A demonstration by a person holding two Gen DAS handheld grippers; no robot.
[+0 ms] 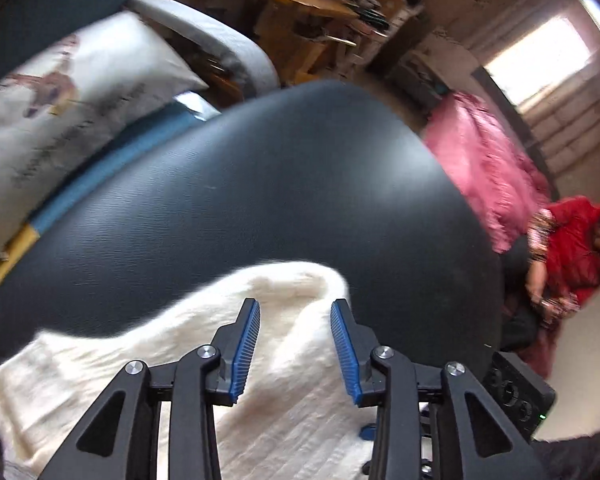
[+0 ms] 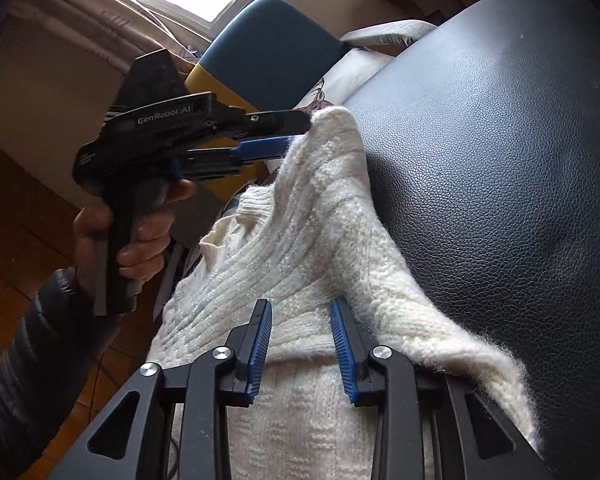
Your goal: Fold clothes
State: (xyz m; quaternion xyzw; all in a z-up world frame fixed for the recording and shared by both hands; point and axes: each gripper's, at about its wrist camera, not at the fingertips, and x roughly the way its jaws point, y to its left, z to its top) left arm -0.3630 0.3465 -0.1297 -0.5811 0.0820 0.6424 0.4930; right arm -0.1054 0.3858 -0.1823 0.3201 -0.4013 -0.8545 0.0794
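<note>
On the left, the left gripper (image 2: 300, 130) appears to touch a raised corner of the white sweater (image 2: 300, 248); whether it pinches the knit cannot be told from the right view, while its own view shows the fingers spread over the wool. Rightward, the sweater lies rumpled across the edge of the black table (image 2: 500, 160), unfolded, one part lifted. Further right, the right gripper (image 2: 300, 344) hovers spread above the knit. Folding looks unfinished.
</note>
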